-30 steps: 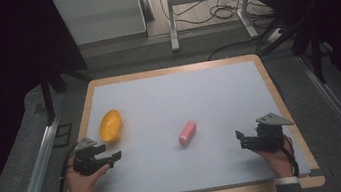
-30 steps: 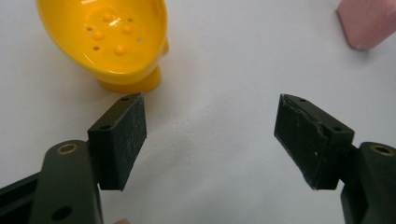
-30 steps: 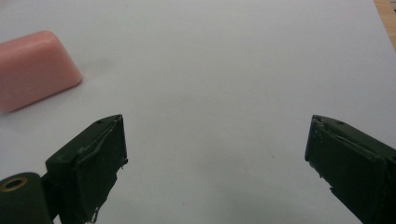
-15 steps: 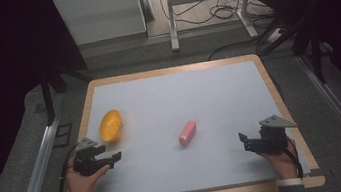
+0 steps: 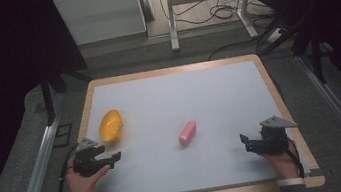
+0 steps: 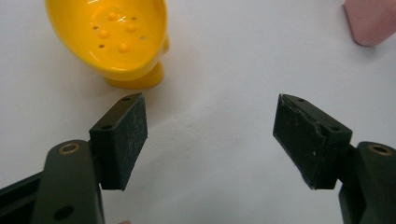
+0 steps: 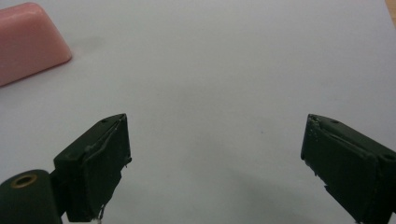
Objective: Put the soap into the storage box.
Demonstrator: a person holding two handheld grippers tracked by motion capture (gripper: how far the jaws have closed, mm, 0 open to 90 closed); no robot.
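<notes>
waiting low and wide at the near corners

being shown here is a start posture, judged from how everything is lying apart. the small yellow plastic dish with raised dots inside (image 5: 111, 125) is being left on the left part of the white tabletop with the wooden rim (image 5: 209, 95), tipped so that its hollow is being turned toward the near edge; in the left gripper view its dotted inside (image 6: 112, 35) is being faced by the camera, with its foot resting on the surface. the pink rounded bar, likely soap or an eraser (image 5: 187, 132), is being left flat near the middle, well apart from the dish, so each thing is being kept within reach of one hand.

the black left gripper (image 5: 114, 158) is being held just on the near side of the dish, near it but not touching. its jaws are being kept spread wide with nothing between them, and one pad (image 6: 122, 135) is being aimed at bare table below the dish. the left hand (image 5: 82, 181) is being wrapped around the body from below, forearm coming in from the bottom edge.

the black right gripper (image 5: 243, 142) is being held near the right rim, pointed leftward toward the pink bar and well apart from it. its jaws are likewise being kept parted and empty; in the right gripper view the bar (image 7: 28, 42) is being seen at the upper left corner, off the line between the jaws. the right hand (image 5: 281, 161) is being kept low behind it. the next move is being judged as a reach to the nearer thing on each side.
</notes>
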